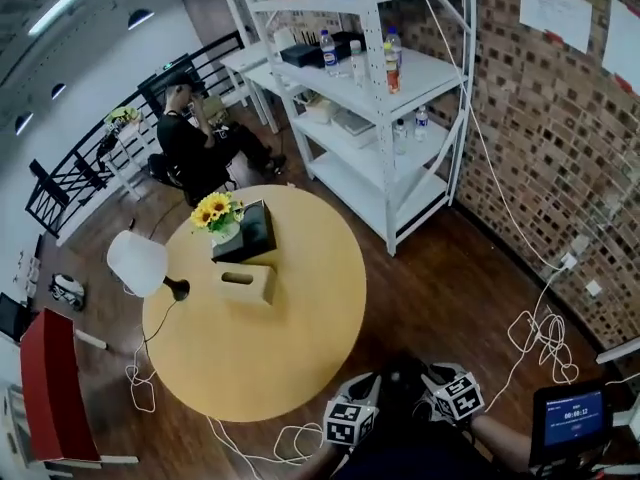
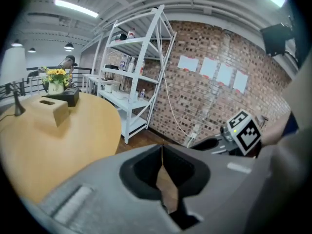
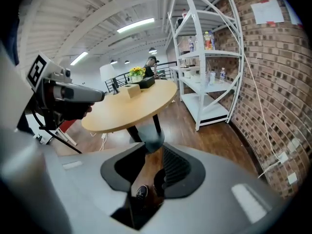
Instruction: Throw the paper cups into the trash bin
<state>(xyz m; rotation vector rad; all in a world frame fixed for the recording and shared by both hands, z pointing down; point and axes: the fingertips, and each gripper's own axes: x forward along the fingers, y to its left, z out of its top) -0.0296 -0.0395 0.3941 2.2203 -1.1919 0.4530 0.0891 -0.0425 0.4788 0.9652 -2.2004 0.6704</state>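
Note:
No paper cup and no trash bin shows in any view. Both grippers hang close together at the bottom of the head view, near the front edge of the round table; the left one's marker cube (image 1: 350, 423) and the right one's marker cube (image 1: 455, 396) stand out. In the left gripper view my left gripper (image 2: 162, 148) has its tips touching, with nothing between them. In the right gripper view my right gripper (image 3: 154, 150) stands a little apart and holds nothing; floor and a shoe (image 3: 141, 193) show through the gap.
The round wooden table (image 1: 300, 368) carries a vase of yellow flowers (image 1: 215, 211), a black box (image 1: 252, 230), a wooden tissue box (image 1: 245, 283) and a white lamp (image 1: 138, 261). A white shelf rack (image 1: 400, 78) stands against the brick wall. A person (image 1: 190, 138) sits beyond. Cables (image 1: 540, 333) lie on the floor.

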